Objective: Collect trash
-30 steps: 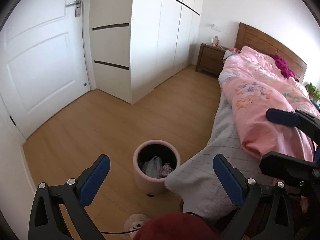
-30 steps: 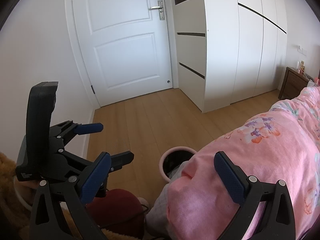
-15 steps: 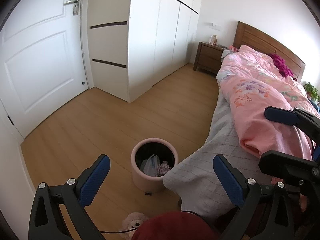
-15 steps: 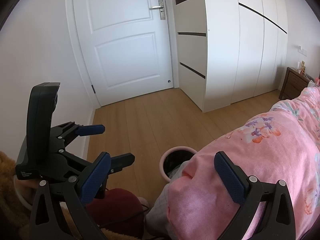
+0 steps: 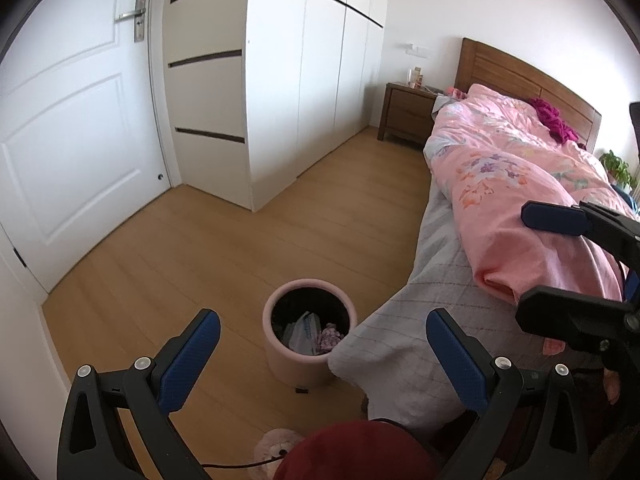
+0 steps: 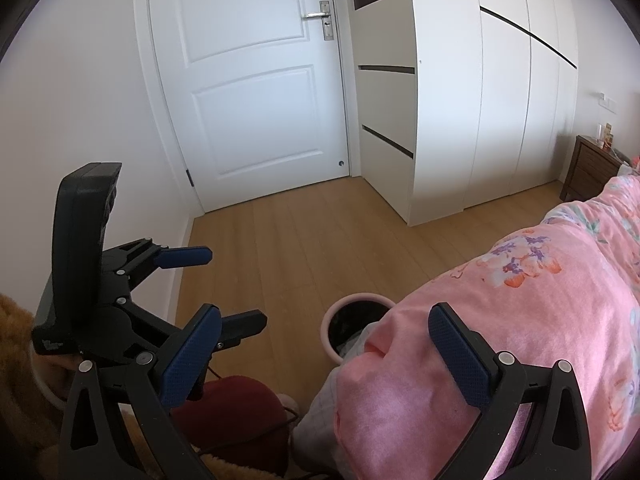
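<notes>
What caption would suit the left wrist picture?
Open left gripper above a pink bin holding trash, beside a bed.

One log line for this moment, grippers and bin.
left gripper: open, empty | right gripper: open, empty | bin: on floor by bed corner, trash inside

Wooden floor [image 5: 208,264], bearing a pink bin [image 5: 309,344] beside the bed's [image 5: 432,280] foot corner. On the bed, a pink floral quilt [image 5: 516,184] over a grey sheet [image 5: 404,344].
</notes>
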The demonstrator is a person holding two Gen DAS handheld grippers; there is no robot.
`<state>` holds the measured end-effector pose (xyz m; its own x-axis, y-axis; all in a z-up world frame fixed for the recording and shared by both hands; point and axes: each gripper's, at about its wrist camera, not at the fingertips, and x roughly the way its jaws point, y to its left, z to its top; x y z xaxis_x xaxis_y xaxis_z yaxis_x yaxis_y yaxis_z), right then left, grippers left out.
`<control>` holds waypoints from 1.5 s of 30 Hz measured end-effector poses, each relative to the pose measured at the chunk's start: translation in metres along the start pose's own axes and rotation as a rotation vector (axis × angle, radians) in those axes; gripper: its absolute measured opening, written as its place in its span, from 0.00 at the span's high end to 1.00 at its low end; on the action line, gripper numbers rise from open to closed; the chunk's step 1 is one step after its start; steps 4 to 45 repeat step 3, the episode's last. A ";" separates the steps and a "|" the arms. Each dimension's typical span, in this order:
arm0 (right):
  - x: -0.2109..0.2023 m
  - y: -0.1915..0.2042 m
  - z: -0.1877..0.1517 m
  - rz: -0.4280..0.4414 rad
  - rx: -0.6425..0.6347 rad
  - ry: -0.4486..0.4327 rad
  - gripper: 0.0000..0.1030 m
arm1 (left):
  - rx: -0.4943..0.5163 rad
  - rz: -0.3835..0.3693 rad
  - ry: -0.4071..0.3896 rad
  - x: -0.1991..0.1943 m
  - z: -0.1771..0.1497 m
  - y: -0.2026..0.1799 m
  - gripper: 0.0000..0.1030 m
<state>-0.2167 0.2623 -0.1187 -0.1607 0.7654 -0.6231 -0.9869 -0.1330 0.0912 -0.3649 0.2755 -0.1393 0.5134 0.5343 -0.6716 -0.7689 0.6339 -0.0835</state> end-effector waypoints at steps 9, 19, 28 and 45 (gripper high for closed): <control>0.000 0.000 0.000 -0.001 -0.001 0.000 0.00 | 0.006 0.006 -0.007 -0.001 0.000 -0.001 0.00; 0.000 0.000 0.000 -0.001 -0.001 0.000 0.00 | 0.006 0.006 -0.007 -0.001 0.000 -0.001 0.00; 0.000 0.000 0.000 -0.001 -0.001 0.000 0.00 | 0.006 0.006 -0.007 -0.001 0.000 -0.001 0.00; 0.000 0.000 0.000 -0.001 -0.001 0.000 0.00 | 0.006 0.006 -0.007 -0.001 0.000 -0.001 0.00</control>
